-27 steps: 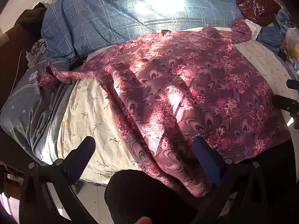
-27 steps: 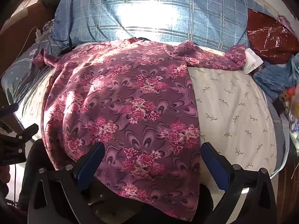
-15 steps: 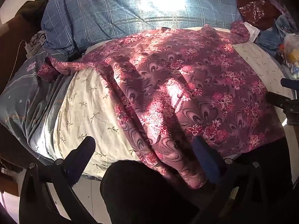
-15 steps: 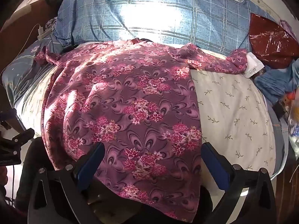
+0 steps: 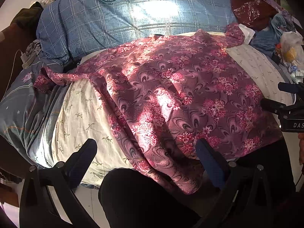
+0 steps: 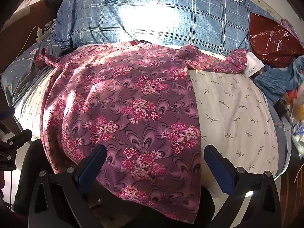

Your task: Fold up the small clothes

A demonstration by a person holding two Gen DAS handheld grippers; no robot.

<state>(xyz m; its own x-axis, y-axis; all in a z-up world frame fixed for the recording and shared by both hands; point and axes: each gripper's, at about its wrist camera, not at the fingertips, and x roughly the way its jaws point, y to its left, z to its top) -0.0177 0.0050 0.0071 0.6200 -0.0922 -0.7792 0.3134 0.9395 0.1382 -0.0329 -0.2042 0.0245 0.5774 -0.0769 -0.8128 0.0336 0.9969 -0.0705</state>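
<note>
Floral shirt [image 6: 133,104] lies spread flat on the bed [image 6: 237,114], collar far by the blue plaid pillow [image 6: 161,15], hem near, draping off the near bed edge. Long axis runs near-to-far; sleeves stretch out left & right at the far end.

Left hand-held gripper [image 5: 146,157] & right hand-held gripper [image 6: 154,158] both wide open, nothing between the jaws, both angled down over the hem. Left sits over the shirt's left hem corner, right over its right hem side, so each is about equally near its own side.

Room: bare sheet both sides of the shirt. Right-side clutter (red bag [image 6: 269,38], blue clothes [image 6: 279,79]) is tight to the right sleeve cuff. Likely next: grab hem or side edges, fold inward.
</note>
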